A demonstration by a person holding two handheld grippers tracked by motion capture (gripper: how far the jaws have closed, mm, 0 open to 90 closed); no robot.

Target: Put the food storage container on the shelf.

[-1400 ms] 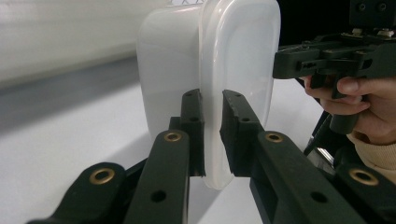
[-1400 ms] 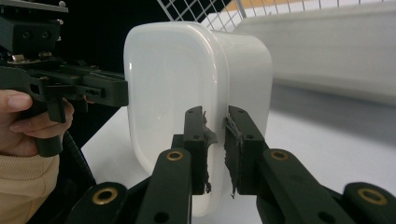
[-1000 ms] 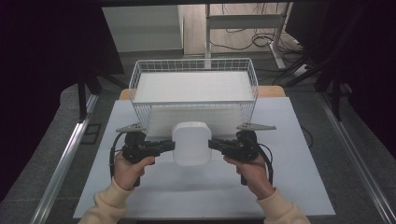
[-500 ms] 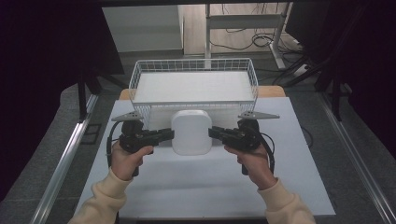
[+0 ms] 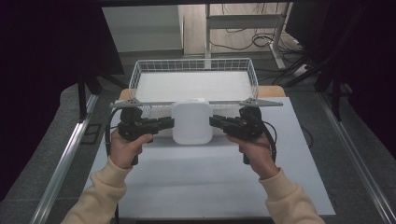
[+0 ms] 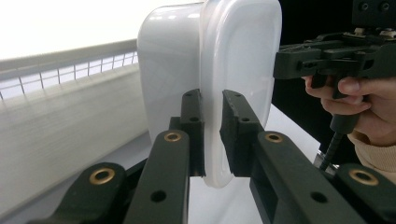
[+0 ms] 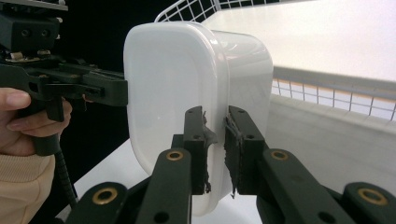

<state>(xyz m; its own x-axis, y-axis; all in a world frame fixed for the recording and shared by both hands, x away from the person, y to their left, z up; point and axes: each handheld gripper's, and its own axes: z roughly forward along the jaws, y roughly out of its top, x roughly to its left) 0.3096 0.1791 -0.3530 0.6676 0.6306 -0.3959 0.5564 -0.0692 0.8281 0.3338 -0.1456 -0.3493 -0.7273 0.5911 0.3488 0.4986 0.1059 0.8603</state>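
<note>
A white plastic container (image 5: 191,122) with a rounded lid hangs above the table, just in front of the wire basket (image 5: 194,61). My left gripper (image 5: 170,123) is shut on its left rim and my right gripper (image 5: 212,122) on its right rim. In the left gripper view the jaws of the left gripper (image 6: 212,100) pinch the lid edge of the container (image 6: 233,60), with the other hand's gripper (image 6: 303,63) beyond it. The right gripper view has the right gripper (image 7: 215,116) clamped on the rim of the container (image 7: 163,84).
The white wire basket stands at the table's far edge, with a pale flat floor inside; its wall (image 6: 70,70) (image 7: 327,95) lies close behind the container. A white table top (image 5: 210,182) spreads under the hands. Dark floor and metal rails flank the table.
Both hands have risen together with the container gripped between them, and it now sits higher in the picture, level with the basket's front wall.
</note>
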